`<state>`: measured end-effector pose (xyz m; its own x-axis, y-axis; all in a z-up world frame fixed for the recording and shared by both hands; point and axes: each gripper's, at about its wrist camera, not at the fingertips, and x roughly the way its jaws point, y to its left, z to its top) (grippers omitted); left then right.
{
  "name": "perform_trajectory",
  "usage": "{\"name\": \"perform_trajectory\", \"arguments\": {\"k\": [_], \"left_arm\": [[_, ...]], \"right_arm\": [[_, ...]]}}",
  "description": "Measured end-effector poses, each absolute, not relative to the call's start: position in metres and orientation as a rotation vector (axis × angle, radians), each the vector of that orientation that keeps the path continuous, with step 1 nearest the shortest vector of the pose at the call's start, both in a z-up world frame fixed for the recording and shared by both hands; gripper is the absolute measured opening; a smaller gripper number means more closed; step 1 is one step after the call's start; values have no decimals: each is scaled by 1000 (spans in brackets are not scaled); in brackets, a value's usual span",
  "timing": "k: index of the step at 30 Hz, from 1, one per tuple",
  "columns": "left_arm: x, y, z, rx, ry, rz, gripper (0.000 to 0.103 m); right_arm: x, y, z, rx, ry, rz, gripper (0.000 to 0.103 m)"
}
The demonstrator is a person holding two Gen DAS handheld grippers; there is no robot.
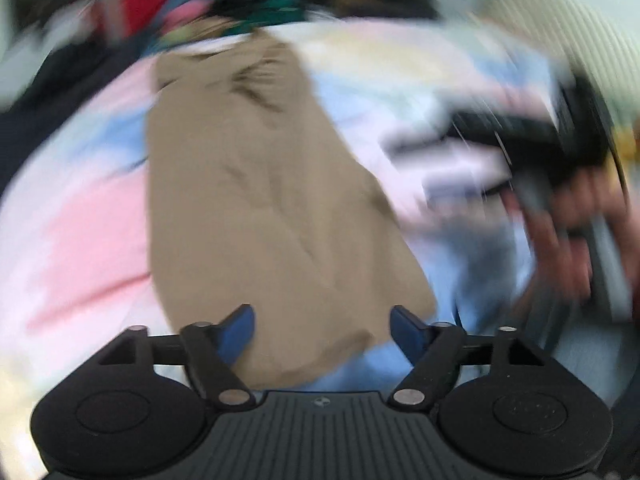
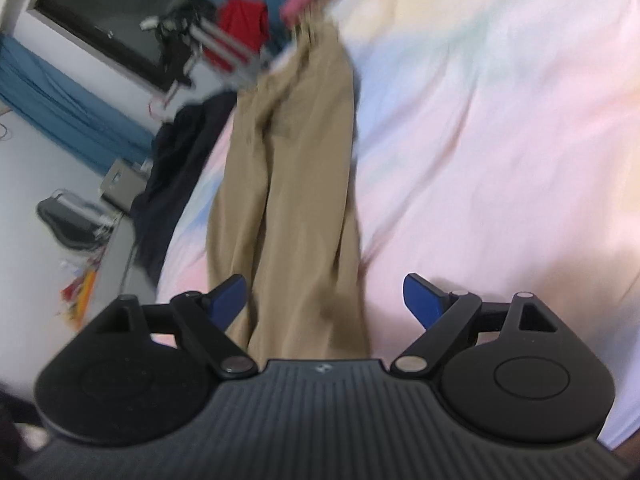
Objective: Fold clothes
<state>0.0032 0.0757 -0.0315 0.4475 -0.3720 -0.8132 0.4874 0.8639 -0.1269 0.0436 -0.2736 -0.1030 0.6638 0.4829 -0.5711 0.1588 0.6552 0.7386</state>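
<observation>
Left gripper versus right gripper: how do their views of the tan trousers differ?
The left gripper frames the trousers' end; the right gripper has them running under its left side. The left view is blurrier and shows the other hand; the right view shows none. Both are open, holding nothing.

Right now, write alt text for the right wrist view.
Tan trousers lie lengthwise on a pastel pink, blue and yellow bedsheet, running away from the camera. The right gripper hangs over their near end, blue fingers wide apart and gripping nothing. At left, blurred, are dark clothing and a red garment.
</observation>
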Motion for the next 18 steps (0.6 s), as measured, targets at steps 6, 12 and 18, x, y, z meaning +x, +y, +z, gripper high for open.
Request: {"name": "perform_trajectory", "arguments": {"k": [6,12,18], "left_arm": [[69,160,-67,-370,1170,-255,81],[86,185,-90,-557,1221,-214,79],[76,165,-89,-509,1272,-306,38]], "right_arm": [[42,-257,-127,895,978,286,85],[37,-252,-131,877,977,296,83],[32,-246,-143,953,1042,399,67]]}}
